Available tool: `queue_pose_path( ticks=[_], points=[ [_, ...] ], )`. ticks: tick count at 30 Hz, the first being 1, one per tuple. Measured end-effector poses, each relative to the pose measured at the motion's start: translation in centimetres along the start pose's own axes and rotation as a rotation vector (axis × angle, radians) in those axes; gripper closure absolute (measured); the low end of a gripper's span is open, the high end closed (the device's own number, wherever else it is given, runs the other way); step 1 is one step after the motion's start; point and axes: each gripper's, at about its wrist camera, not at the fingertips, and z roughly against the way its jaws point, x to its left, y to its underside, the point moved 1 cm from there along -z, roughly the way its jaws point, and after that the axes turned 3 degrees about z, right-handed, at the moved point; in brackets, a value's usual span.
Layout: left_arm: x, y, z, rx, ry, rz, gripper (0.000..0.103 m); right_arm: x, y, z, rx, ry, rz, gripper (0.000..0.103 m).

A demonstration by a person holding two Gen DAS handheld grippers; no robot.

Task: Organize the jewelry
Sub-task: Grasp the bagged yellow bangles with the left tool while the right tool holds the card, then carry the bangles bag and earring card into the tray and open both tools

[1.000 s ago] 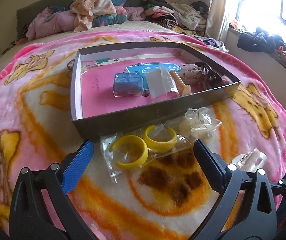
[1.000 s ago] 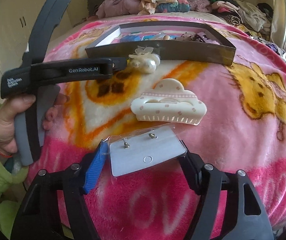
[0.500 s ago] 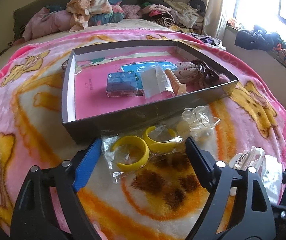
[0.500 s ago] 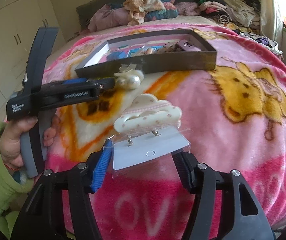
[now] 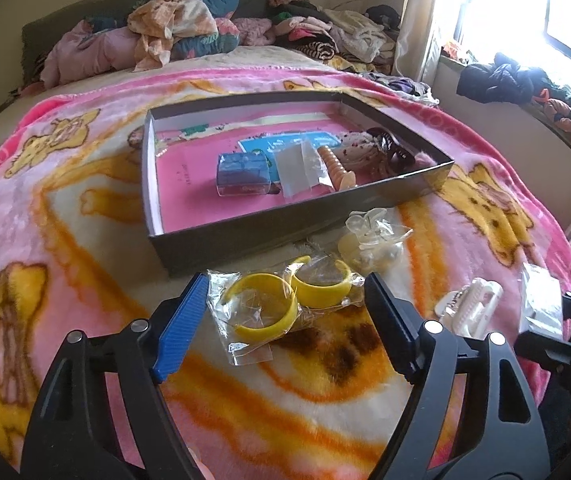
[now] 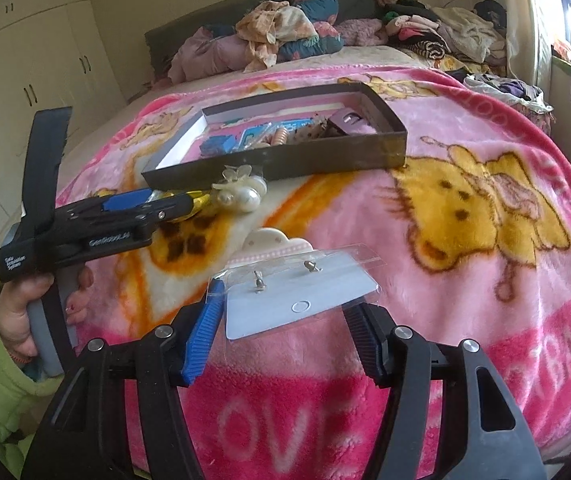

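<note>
Because the box (image 5: 245, 236) at frame centre collects the pieces, the left gripper (image 5: 285, 304), its jaws just narrowed yet still clear, brackets the bagged yellow bangles (image 5: 285, 300) at lower centre; the right gripper (image 6: 281, 312) clamps a grey earring card (image 6: 297, 300), sleeved in clear plastic, lifted.

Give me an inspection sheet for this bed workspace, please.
Surface: pink cartoon blanket on a bed.
Job's things: open box holding a blue case and hair pieces; bagged yellow bangles, pearl piece and white hair claw outside it.
Clutter: clothes pile at the headboard.
Tongs: left tongs have just been closing around the bangles, not clearly pressing; right tongs have just closed on the earring card.
Cables: nothing seen.
Surroundings: wardrobe, bright window.
</note>
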Motion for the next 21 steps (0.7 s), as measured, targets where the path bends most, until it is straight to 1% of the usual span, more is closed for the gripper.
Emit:
queue_pose_path(
  ticks=[9, 21],
  points=[
    [0.1, -1.3, 2.1, -0.052, 0.009, 0.002, 0.033, 0.8, -1.4, 0.3, -0.024, -0.012, 0.026, 0.045],
    [0.7, -3.6, 2.6, -0.103, 0.014, 0.035, 0.033, 0.8, -4.8, 0.2, -0.064, -0.01, 0.038, 0.045]
  ],
)
